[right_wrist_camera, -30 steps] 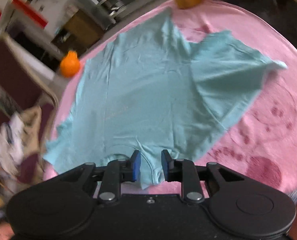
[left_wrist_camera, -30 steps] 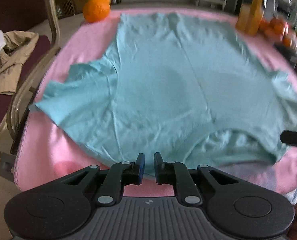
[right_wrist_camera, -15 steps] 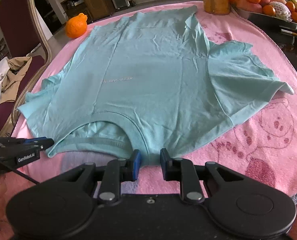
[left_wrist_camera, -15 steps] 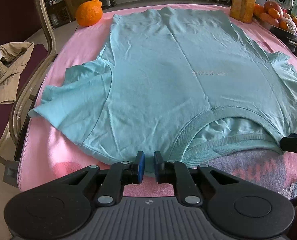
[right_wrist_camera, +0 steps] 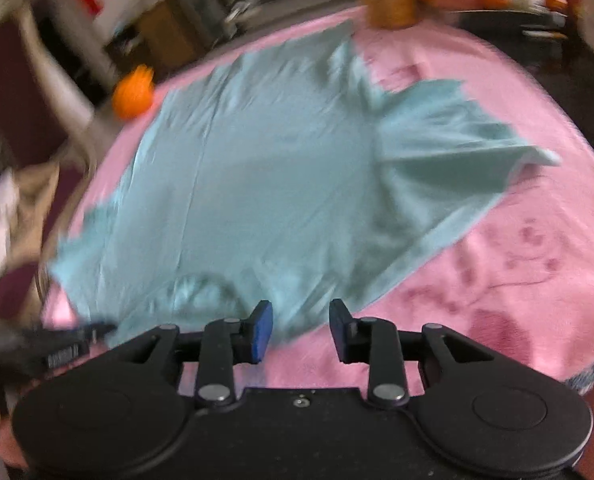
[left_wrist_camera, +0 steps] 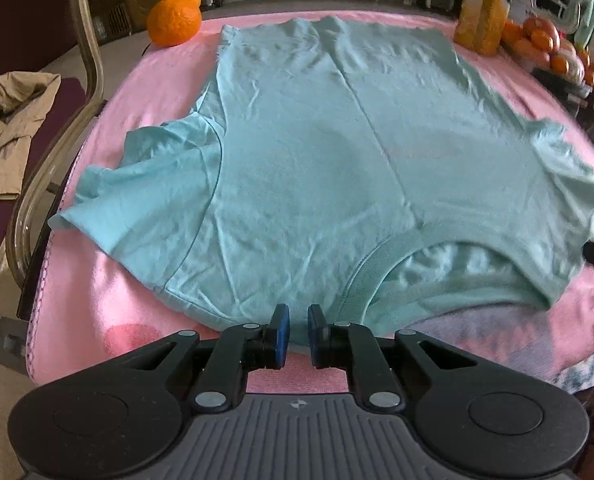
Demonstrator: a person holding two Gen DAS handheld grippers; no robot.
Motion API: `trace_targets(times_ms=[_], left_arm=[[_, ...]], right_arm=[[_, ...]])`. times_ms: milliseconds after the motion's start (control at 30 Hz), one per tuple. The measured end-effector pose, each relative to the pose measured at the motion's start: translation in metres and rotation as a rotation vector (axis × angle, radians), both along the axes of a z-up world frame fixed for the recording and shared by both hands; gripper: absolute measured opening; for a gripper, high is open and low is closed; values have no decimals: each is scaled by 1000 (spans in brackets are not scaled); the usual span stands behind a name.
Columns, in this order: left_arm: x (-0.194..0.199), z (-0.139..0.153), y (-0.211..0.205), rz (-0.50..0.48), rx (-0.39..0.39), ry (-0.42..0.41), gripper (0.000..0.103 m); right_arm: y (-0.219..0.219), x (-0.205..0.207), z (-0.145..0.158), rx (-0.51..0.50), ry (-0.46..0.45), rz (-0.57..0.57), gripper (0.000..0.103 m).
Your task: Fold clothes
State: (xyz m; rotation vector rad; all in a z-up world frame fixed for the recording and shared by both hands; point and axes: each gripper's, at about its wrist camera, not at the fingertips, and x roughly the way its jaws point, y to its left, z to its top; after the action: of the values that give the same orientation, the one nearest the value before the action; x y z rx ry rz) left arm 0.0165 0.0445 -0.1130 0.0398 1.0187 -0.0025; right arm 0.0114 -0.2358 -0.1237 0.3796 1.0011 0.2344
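The left gripper nearly pinches the T-shirt's near shoulder edge, a narrow gap showing. The right gripper is spread apart. The shirt lies flat on the pink blanket; an orange sits at 11 o'clock.

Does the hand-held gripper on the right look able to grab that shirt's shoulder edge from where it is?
Probably yes. The right hand-held gripper is open, and the teal shirt lies flat on the pink blanket with its near edge just ahead of the fingers. Nothing lies between them.

Teal T-shirt, seemingly flat, collar nearest.
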Motion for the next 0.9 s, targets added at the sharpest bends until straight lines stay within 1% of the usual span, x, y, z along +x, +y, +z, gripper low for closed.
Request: trace_targets(times_ms=[167,333,433,467,633,667,733,767,800,833,900], left_arm=[[5,7,1,16,1,-9,11],[11,-7,6,40,-3,39,11],[10,-7,2,17,28,35,11],[10,-7,1,15,30,36,11],[10,-8,7,13,6,36,12],[9,-9,7,13,4,35,12],[8,-9,6,9,7,31,12],[8,-10,6,7,8,28,12],[7,-10,6,5,9,25,12],[6,-10,6,3,10,22,12],[5,-10,7,1,4,16,12]], right_arm=[[-68,9,-9,210,19,-250,31],[-135,18,-18,420,38,-500,31],[-175,24,-24,547,51,-648,31],[-179,30,-33,589,79,-674,31],[-180,55,-56,609,163,-785,31],[-180,56,-60,631,155,-806,31],[-181,59,-59,622,151,-844,29],[-181,61,-58,612,149,-861,20],[-180,63,-56,550,150,-858,5],[-179,66,-54,489,151,-852,2],[-175,69,-48,403,128,-813,2]])
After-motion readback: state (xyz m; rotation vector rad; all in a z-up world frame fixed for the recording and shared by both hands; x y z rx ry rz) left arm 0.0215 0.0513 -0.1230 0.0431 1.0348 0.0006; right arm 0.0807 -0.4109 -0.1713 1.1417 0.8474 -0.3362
